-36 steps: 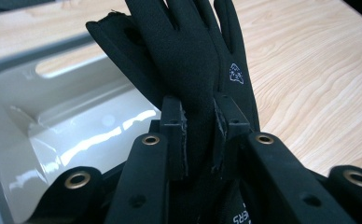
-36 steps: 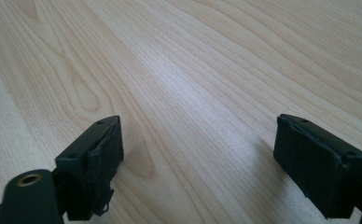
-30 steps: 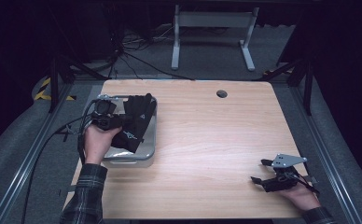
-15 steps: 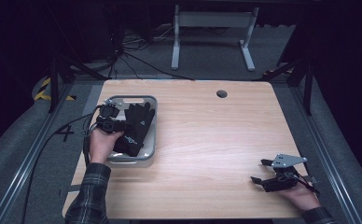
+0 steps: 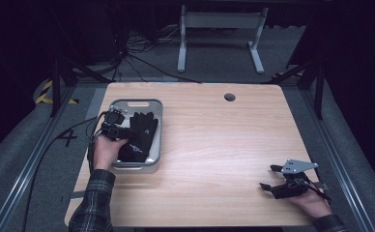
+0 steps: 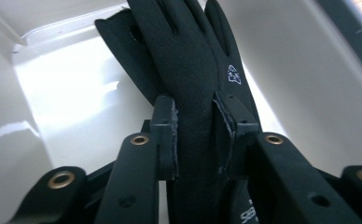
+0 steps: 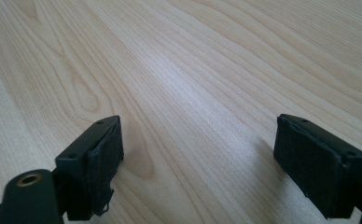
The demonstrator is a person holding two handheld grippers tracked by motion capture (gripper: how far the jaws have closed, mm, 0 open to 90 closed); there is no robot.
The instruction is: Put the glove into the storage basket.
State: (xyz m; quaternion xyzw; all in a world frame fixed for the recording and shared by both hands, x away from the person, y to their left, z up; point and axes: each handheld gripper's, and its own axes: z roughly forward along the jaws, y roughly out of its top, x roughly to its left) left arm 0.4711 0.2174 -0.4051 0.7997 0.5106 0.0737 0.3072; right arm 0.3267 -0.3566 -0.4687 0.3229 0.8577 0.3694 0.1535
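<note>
**benchlurker:** Black glove (image 5: 141,135) is sitting in the grey tray (image 5: 155,126) at the left side of the wooden surface (image 5: 214,145). Is the left claw (image 5: 120,131) actually gripping it?

**gripnerd:** Yep. In the left gripper view the left claw (image 6: 195,135) is clamping the glove (image 6: 188,60) right across the palm, both pads pressing into the fabric, fingers pointing away toward the far end of the pale tray (image 6: 67,93). There's a small white logo (image 6: 233,74) on the back of it.

**benchlurker:** And the right one?

**gripnerd:** The right claw (image 5: 275,181) is resting at the near right corner, well apart from the tray. It's spread wide, gripping nothing; the right gripper view is showing bare wood grain (image 7: 193,70) between its jaws.
</note>
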